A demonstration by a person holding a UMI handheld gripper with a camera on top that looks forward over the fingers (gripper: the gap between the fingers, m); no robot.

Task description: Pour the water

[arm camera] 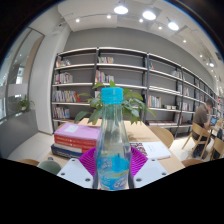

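Note:
A clear plastic water bottle (112,140) with a blue cap and a blue label stands upright between my fingers. My gripper (112,162) is shut on it: the magenta pads (88,160) press on its sides at label height. The bottle is lifted, and its base is hidden below the fingers. No cup or glass shows in this view.
A stack of books (75,138) lies on the light table (40,148) to the left behind the bottle. An open booklet (155,150) lies to the right. A potted plant (130,105) stands behind. Bookshelves (120,80) line the far wall. A person (203,122) sits at far right.

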